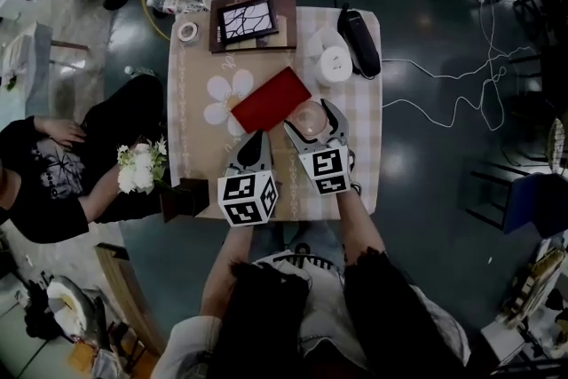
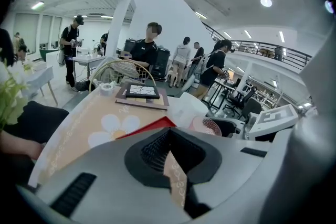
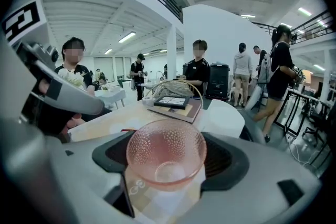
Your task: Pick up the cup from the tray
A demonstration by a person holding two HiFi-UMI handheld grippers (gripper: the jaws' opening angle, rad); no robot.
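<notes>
A pink dimpled glass cup (image 3: 166,152) sits between the jaws of my right gripper (image 3: 167,161), and both pads press on its sides. In the head view the cup (image 1: 309,118) is just off the right corner of the flat red tray (image 1: 271,98), inside the right gripper (image 1: 310,123). My left gripper (image 1: 255,138) hovers over the table's front part, just below the tray, with its jaws drawn together on nothing. In its own view the left gripper (image 2: 169,136) points at the tray's red edge (image 2: 152,126), with the cup (image 2: 206,126) to the right.
Behind the tray lie a framed picture (image 1: 248,20), a tape roll (image 1: 187,32), a white round lid (image 1: 335,65) and a black device (image 1: 358,40). A seated person at the left holds white flowers (image 1: 142,166). A dark box (image 1: 185,198) sits at the table's front left corner.
</notes>
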